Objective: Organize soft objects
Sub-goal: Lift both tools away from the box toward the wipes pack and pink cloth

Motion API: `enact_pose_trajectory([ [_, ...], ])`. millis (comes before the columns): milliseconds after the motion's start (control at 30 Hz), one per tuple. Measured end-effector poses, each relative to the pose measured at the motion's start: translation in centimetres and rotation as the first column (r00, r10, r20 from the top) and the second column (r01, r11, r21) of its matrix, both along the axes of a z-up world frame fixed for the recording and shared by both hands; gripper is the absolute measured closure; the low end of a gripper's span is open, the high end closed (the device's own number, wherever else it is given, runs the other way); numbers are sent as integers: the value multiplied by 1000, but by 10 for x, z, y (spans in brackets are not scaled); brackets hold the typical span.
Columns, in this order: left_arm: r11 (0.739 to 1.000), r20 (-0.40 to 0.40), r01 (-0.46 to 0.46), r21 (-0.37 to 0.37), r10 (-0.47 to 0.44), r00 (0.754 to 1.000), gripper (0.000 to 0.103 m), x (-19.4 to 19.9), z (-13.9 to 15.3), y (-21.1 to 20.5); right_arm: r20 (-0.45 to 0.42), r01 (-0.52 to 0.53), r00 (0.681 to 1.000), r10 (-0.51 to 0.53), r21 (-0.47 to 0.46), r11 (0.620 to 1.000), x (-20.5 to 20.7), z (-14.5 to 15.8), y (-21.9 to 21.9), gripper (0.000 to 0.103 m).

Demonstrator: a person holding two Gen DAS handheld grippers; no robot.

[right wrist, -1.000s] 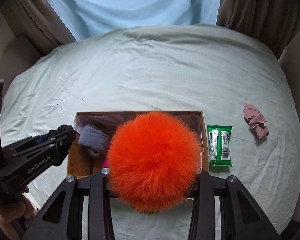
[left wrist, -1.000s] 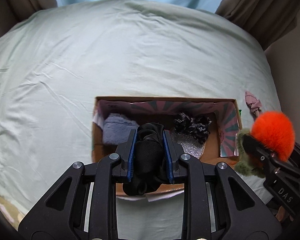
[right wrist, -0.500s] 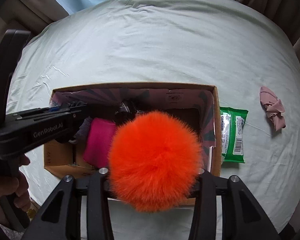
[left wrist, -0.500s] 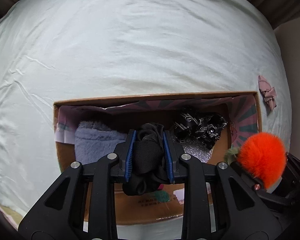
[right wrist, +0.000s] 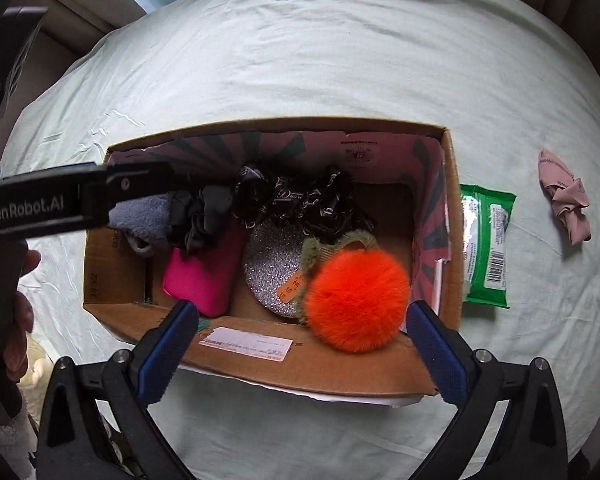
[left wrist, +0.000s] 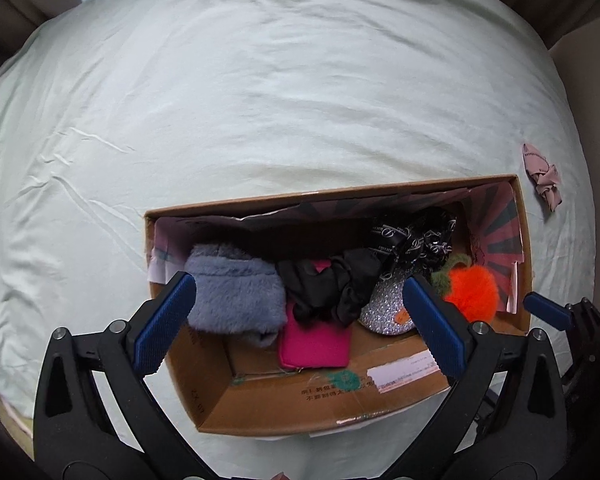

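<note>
An open cardboard box [left wrist: 340, 396] lies on the pale green bed. My left gripper [left wrist: 298, 286] hangs over it, jaws opening wide; the black cloth [left wrist: 328, 284] lies loose in the box beneath them, touched by neither pad. My right gripper [right wrist: 302, 308] is over the box's right half [right wrist: 320, 372], jaws opening too. The orange pompom [right wrist: 356, 300] rests on the box floor, free of its pads. In the right wrist view the left gripper's finger [right wrist: 80, 200] crosses the box's left end.
The box also holds a grey fluffy item [left wrist: 236, 292], a pink pad [left wrist: 314, 344], a silver glitter piece [right wrist: 270, 268] and black lettered ribbon [right wrist: 300, 200]. A green wipes pack [right wrist: 486, 244] and a crumpled pink cloth [right wrist: 566, 196] lie right of it. A hand [right wrist: 20, 300] shows at left.
Both grippers sank toward the box and spread their jaws. The black cloth dropped out of the left one and the orange pompom out of the right one; both now lie in the box.
</note>
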State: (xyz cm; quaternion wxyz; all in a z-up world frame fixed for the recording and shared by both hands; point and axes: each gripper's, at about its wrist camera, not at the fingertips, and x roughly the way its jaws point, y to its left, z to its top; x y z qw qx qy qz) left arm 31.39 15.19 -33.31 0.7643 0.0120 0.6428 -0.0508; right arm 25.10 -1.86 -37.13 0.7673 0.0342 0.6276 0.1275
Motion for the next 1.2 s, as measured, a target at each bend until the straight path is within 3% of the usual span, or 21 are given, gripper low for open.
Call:
enact_pose_trajectory([
  [333,1000,89,-17,-17,18,996,0,-29,49,10,81,-3,997,3,-3,1000,-11,39,2,0],
  [700,999,233,-46,-15,48,971,0,-91,131,27,241,27,970,-24,-7,1000,-53,125,-2,0],
  [933,996,373,-74,-51,88,924,0,-147,193,37,340,96,936,-92,6,995,-95,190,-13,0],
  [1200,992,493,-107,-70,128,861,0,-199,246,36,482,187,862,-154,-22,982,-145,251,-38,0],
])
